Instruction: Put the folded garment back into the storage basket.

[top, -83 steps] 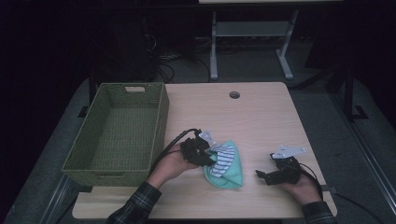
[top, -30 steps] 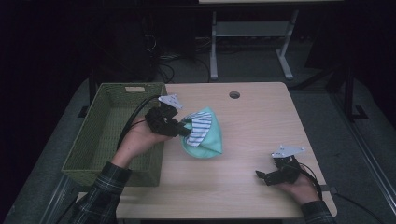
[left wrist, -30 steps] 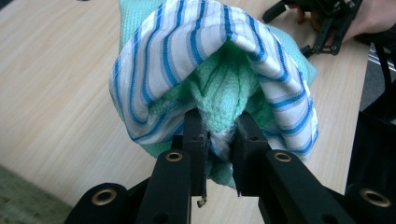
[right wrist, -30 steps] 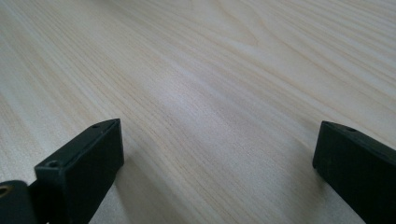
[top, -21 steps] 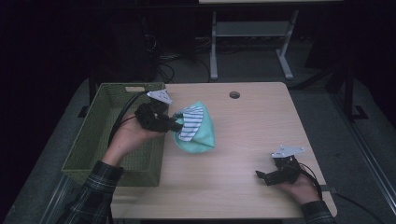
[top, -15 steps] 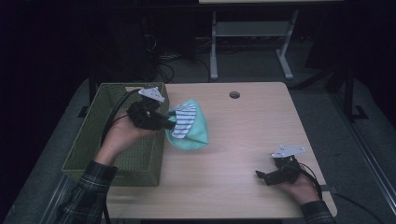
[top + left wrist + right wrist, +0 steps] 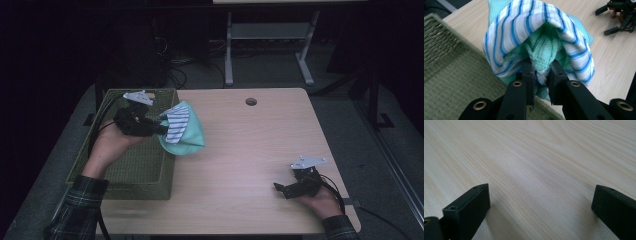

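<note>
— Left gripper view, first entry: my left gripper [image 7: 541, 75] is clamped on a bunched cloth bundle [image 7: 541, 42], both jaws pinching a fold of green terry with a white, blue-striped towel [image 7: 524, 22] wrapped over it. What do you log from above?

— High view: your left gripper [image 7: 159, 129] holds the bundle [image 7: 184, 131] in the air over the right-hand rim of the green woven basket [image 7: 135, 167]. Most of the cloth hangs past the rim, above the table [image 7: 250, 150]. Your left hand [image 7: 107, 147] is over the basket itself.

— Noted. Basket weave sits below and left of the jaws in my left gripper view, bare wood to the right. And my other hand?

— Right gripper [image 7: 280, 188] is low at the near right corner of the table, well apart from the cloth, your right hand [image 7: 320, 200] behind it.

— Right gripper view agrees: jaws spread wide, nothing between them, plain wood grain underneath. It sits far off at the top right of my left gripper view [image 7: 607, 20].
</note>
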Demonstrator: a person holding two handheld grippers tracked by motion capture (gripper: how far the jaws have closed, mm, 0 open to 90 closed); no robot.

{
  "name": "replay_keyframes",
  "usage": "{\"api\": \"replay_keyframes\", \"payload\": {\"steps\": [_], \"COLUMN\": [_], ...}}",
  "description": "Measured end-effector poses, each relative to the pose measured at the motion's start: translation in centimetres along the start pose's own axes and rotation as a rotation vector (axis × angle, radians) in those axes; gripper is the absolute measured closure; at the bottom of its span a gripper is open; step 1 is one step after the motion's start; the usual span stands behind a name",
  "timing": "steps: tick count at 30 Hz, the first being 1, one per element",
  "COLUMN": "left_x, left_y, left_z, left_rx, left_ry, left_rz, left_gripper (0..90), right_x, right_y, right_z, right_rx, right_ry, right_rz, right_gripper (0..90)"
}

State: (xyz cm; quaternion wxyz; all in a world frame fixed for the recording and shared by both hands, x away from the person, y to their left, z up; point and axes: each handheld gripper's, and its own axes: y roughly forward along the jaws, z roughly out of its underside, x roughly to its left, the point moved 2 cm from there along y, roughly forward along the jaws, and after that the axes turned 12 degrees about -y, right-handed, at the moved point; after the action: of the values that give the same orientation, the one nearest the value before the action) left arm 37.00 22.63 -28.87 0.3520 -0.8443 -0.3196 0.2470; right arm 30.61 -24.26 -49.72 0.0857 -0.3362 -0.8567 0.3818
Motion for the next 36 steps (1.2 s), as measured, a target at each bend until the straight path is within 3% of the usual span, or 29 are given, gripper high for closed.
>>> {"api": "replay_keyframes", "payload": {"steps": [11, 19, 36], "left_x": [1.7, 3.3, 8.0], "left_y": [-1.6, -2.6, -2.9], "left_z": [1.2, 2.3, 7.2], "left_rx": [-0.022, -0.04, -0.072], "left_ry": [-0.042, -0.096, -0.247], "left_rz": [-0.052, -0.1, -0.168], "left_gripper": [77.2, 77.2, 77.2], "right_x": [0.0, 0.0, 0.0], "right_y": [0.0, 0.0, 0.0], "right_z": [0.0, 0.0, 0.0], "right_rx": [0.0, 0.0, 0.0], "right_ry": [0.0, 0.0, 0.0], "right_rz": [0.0, 0.0, 0.0], "right_gripper": [1.5, 1.6, 1.6]}}
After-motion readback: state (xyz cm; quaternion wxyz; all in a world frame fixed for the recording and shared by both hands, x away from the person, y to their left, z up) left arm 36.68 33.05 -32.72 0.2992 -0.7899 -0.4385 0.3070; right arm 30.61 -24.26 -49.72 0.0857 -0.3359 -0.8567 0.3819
